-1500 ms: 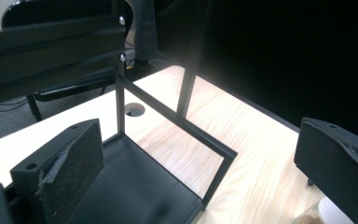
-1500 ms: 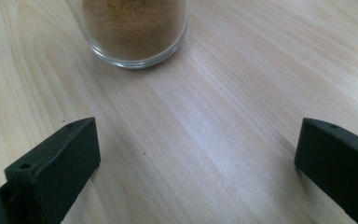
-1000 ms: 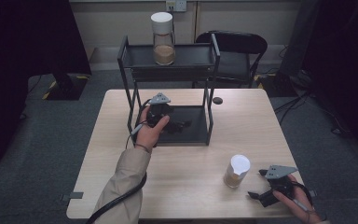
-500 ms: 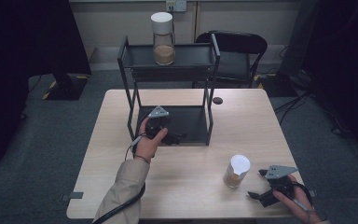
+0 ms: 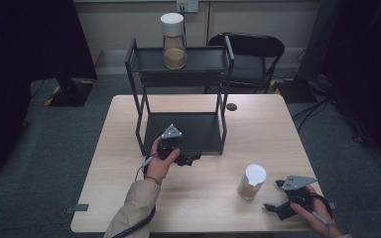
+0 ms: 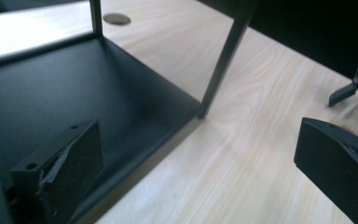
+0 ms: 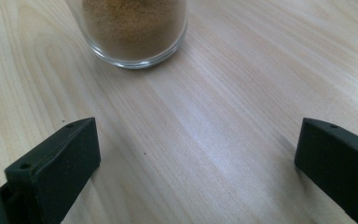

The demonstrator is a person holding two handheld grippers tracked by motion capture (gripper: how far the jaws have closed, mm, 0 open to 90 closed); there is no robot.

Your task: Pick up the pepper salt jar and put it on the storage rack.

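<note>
Pale wood grain runs across the worktop (image 5: 203, 198), and at its near right corner the right gripper (image 5: 283, 208) rests in the person's right hand (image 5: 315, 218), its jaws spread wide apart with nothing between them. In the right gripper view those jaws frame bare wood, and the glass base of a jar (image 7: 134, 30) filled with brown powder stands a little beyond them, not touched.

From the high view that white-lidded jar (image 5: 252, 182) stands upright on the worktop near the right edge, just beside the right gripper and towards the middle.

Farther in, the left hand (image 5: 159, 161) holds the left gripper (image 5: 184, 158) at the near edge of a black two-tier metal rack (image 5: 178, 94). Its jaws are also wide apart and grip nothing; in the left gripper view one jaw hangs over the rack's dark bottom shelf (image 6: 51, 98) and the other over the wood, with a rack leg (image 6: 223, 56) rising between them farther off.

The rack stands at the middle of the worktop towards the far edge. On its top shelf, left of centre, a second white-lidded jar (image 5: 173, 40) stands upright, partly filled with brown powder. A small dark round disc (image 5: 231, 106) sits in the wood just right of the rack. Beyond the far edge stands a black chair (image 5: 250, 54).
</note>
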